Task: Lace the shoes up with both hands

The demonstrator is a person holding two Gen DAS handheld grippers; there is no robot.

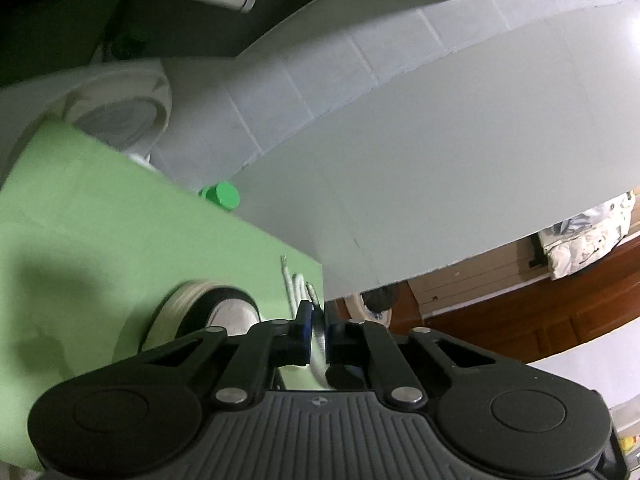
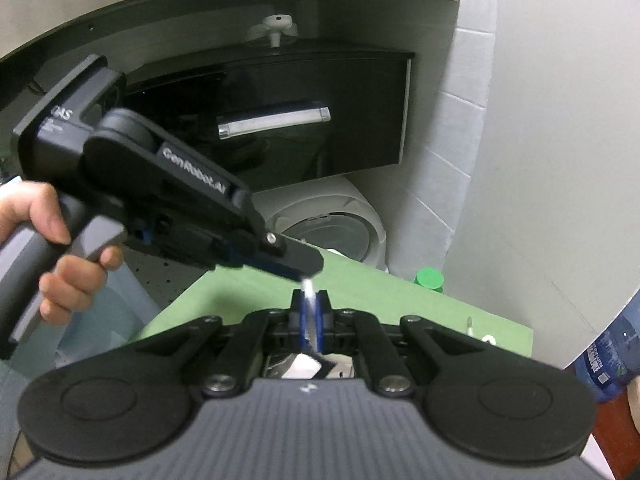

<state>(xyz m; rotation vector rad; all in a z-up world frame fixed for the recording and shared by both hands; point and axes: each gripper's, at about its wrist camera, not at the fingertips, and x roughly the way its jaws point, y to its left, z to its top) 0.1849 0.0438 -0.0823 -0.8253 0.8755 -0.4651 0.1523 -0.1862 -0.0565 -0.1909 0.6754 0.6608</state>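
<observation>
Nearest us, our left gripper has its jaws pinched on a white shoelace, and our right gripper is likewise nipped on a white lace strand that runs up to the left gripper's tip. Just left of and beyond the left fingers, the shoe sits on the green mat, its loose lace ends lying ahead. Farther off stand a green cap and a white round appliance.
</observation>
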